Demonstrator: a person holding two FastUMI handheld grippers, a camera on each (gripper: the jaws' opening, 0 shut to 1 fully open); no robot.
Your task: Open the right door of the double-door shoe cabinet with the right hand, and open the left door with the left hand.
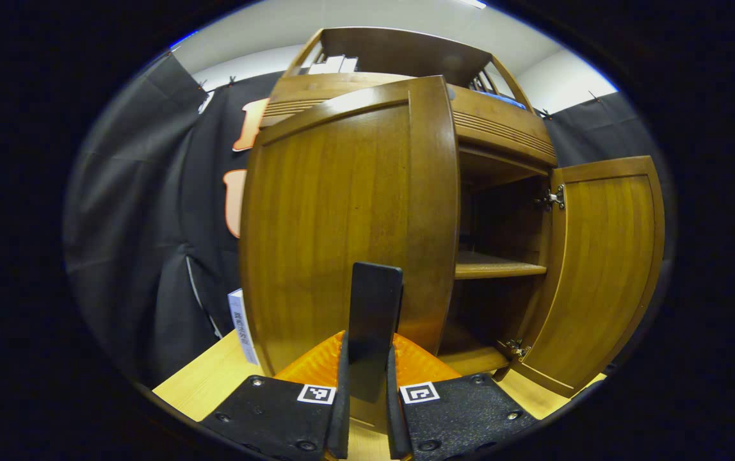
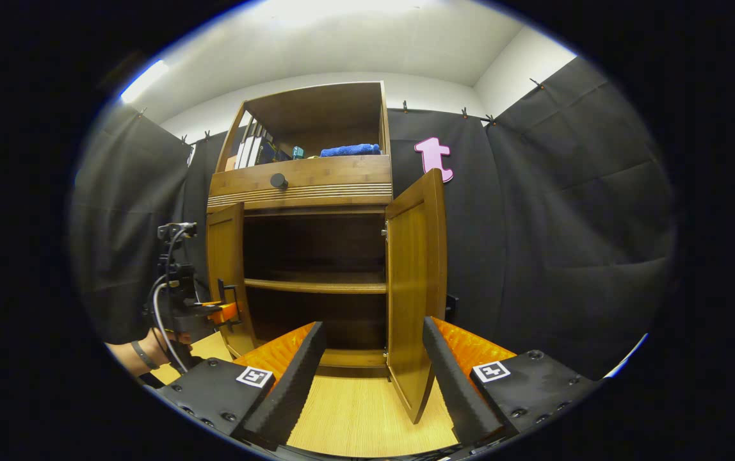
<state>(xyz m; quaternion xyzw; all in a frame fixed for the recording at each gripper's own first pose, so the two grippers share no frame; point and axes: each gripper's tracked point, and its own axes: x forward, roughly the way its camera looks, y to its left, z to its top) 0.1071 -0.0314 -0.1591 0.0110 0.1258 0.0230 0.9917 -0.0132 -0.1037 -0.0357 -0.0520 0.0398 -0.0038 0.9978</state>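
Shoe cabinet (image 2: 316,192) on pale wood worktop (image 2: 355,410), left door (image 1: 348,224) and right door (image 2: 415,288) both swung out. Left tool (image 1: 367,384) clenched on left door handle (image 1: 375,320); right tool (image 2: 374,371) released. Blue cloth (image 2: 349,150), books (image 2: 252,150) on top shelf.

A staged recording booth, not a lived-in home. Black cloth (image 2: 566,211) hangs as the walls on every side, clipped up along its top edge, with plain white wall and ceiling (image 2: 367,45) above and a strip light (image 2: 143,80) at upper left of the right gripper view. A single wooden shoe cabinet (image 2: 306,186) stands on a pale wooden desk (image 2: 355,410), with books (image 2: 253,150) and a blue cloth (image 2: 349,150) in its open top.
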